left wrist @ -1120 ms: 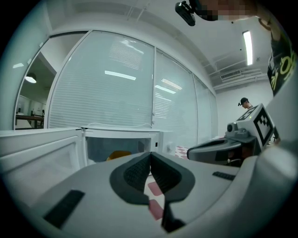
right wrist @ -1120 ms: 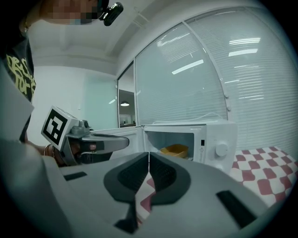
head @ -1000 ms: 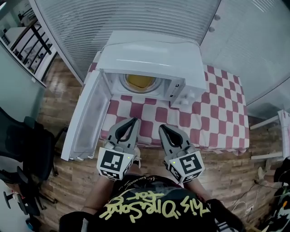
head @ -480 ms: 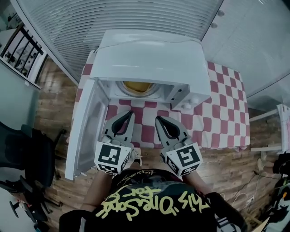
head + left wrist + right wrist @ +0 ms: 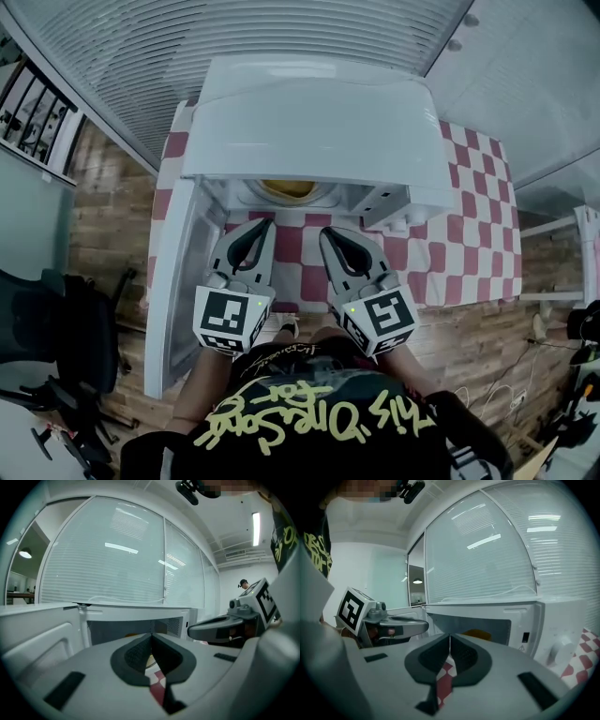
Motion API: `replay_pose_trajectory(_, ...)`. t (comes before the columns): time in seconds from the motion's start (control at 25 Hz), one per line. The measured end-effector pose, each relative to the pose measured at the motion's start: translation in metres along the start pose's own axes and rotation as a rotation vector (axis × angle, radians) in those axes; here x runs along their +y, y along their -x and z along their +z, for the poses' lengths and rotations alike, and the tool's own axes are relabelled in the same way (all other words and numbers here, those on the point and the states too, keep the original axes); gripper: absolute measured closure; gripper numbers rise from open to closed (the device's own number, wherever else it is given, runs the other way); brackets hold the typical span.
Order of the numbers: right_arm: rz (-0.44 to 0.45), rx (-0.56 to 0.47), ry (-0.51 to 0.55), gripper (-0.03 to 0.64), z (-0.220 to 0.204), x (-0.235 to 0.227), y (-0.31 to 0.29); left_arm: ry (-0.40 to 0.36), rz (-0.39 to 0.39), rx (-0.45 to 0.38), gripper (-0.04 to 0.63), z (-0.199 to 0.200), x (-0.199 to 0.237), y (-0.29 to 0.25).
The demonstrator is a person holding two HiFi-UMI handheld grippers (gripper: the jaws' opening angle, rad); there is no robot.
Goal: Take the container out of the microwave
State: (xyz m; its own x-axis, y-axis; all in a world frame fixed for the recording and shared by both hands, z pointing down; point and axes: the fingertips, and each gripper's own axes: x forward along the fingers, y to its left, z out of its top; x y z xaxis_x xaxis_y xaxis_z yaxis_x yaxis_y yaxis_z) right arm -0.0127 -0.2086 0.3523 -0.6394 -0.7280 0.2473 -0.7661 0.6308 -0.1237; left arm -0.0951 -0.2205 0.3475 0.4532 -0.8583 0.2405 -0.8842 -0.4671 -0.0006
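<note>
The reach is in hand, I judge. Left tool [image 5: 265, 225] and right tool [image 5: 327, 232], jaws together and empty, sit just short of the open microwave [image 5: 309, 122]. The yellow container [image 5: 289, 188] lies inside, ahead between them. Next: spread jaws, enter, grip its rim.

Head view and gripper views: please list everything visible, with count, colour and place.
microwave: 1, white, on the table
microwave door: 1, white, swung open at left
container: 1, yellow, inside the microwave
table: 1, red-and-white checked cloth, under the microwave
blinds: white, behind the microwave
floor: brown wood, around the table
chair: 1, black, left of the table
shirt: 1, black with yellow lettering, bottom edge
left hand-held gripper: 1, grey, shut, empty, facing the microwave
right hand-held gripper: 1, grey, shut, empty, beside it
</note>
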Motion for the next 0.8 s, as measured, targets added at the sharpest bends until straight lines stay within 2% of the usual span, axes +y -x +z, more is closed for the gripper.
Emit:
replay_pose_trajectory(0.4,0.002,0.024,-0.004,0.607,-0.007,-0.001,-0.011,0.022,-0.009,0.011,0.588,-0.007,0.002,-0.005)
replay_pose_trajectory(0.8,0.039,0.031,0.007,0.606,-0.010,-0.014,-0.019,0.015,0.026,0.032,0.588,-0.016,0.004,-0.015)
